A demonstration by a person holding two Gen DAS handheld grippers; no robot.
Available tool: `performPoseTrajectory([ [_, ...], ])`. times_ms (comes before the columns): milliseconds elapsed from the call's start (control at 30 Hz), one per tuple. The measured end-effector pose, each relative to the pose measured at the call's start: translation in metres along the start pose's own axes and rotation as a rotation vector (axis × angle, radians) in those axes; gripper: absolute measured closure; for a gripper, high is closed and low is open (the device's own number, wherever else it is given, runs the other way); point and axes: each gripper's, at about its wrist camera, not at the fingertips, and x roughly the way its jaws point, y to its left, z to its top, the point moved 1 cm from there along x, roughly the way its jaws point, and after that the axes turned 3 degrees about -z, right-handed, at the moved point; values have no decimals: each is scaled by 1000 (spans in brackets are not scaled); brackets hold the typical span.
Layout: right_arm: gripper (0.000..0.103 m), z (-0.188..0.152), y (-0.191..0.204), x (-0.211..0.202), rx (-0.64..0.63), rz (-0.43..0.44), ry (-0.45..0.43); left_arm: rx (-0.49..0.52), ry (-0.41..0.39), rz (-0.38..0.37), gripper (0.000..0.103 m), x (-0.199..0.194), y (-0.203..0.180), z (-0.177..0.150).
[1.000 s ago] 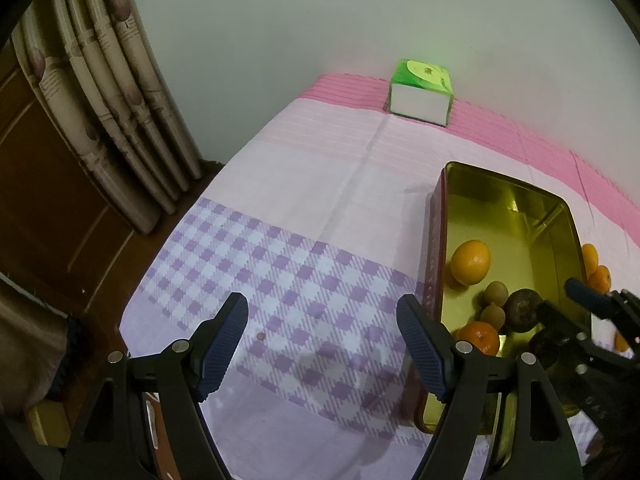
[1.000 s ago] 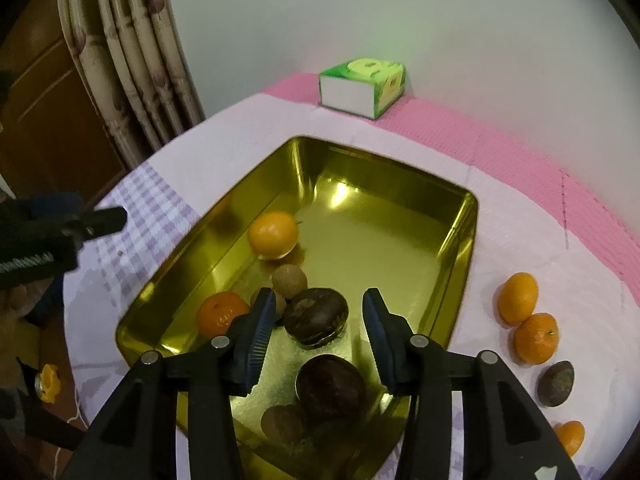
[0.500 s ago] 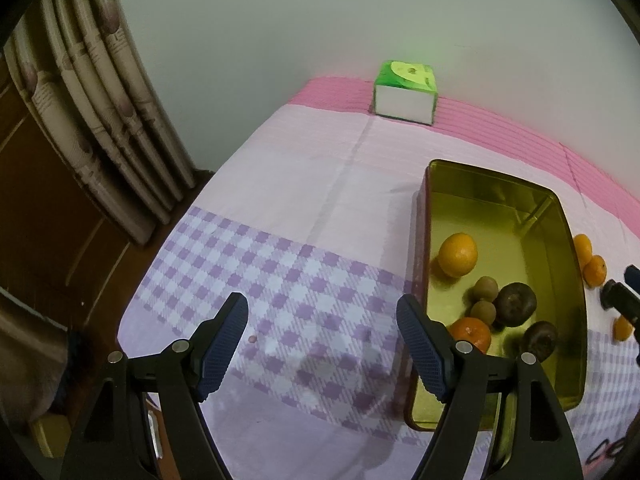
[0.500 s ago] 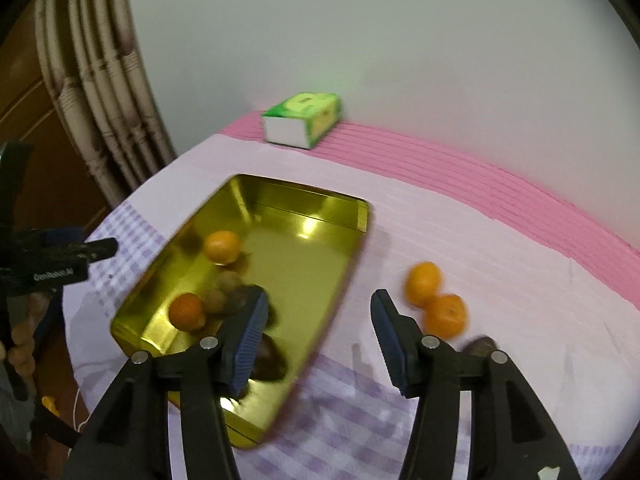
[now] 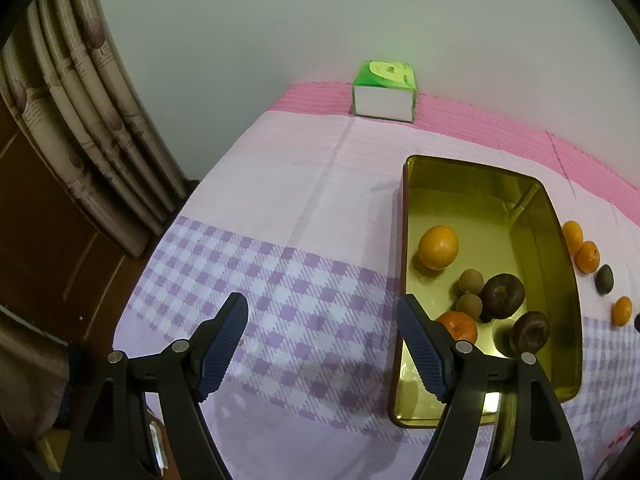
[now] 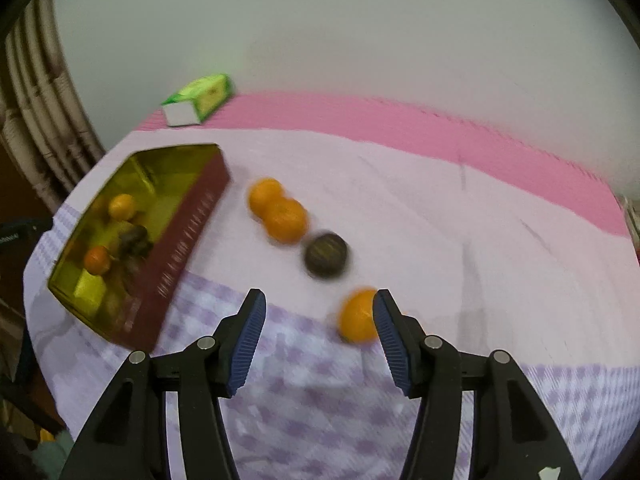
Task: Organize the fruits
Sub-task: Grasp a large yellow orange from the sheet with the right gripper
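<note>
Right tool (image 6: 318, 342), released and just widening, hovers at lower centre beside an orange (image 6: 357, 315); left tool (image 5: 322, 348) gapes empty beside the tin (image 5: 404, 216).

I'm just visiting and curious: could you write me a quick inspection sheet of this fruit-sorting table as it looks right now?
Surface: tablecloth, pink and lilac with purple checks.
Job's things: gold tin holding oranges and dark fruits; beside it lie two oranges, a dark fruit and a lone orange.
Clutter: green tissue box at the far edge.
Grippers: left gripper open, empty; right gripper open, just been widening, empty, lone orange beyond its right finger.
Cables: nothing seen.
Surroundings: curtain, plain wall.
</note>
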Motion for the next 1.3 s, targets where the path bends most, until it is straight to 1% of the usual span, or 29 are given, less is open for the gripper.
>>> performPoseTrajectory([
  [67,50,-9,-12,2,24,-13,18,3,2,-1,26,0,-1,0],
  [200,50,-21,-23,8,52,-22,41,11,5,2,26,1,-4,-1],
  [500,50,-21,-24,32,48,-13,47,36,8,3,26,3,-9,-3],
  [667,50,-21,-28,47,59,-22,51,58,13,4,26,5,-16,-4],
  [800,52,-22,-29,54,56,-17,45,88,10,6,26,4,-24,-5],
  [867,56,-21,-27,55,36,-18,35,105,7,1,26,3,-33,-5],
  [933,66,-19,-25,56,19,-19,25,119,5,-19,26,0,-43,-5],
  [1100,67,-19,-23,56,-4,-13,4,145,7,-90,26,-7,-77,-3],
  [1200,67,-19,-29,55,-9,-28,-7,188,4,-133,26,-12,-109,0],
  [1300,67,-19,-46,56,15,-47,-12,247,1,-185,26,-18,-147,5],
])
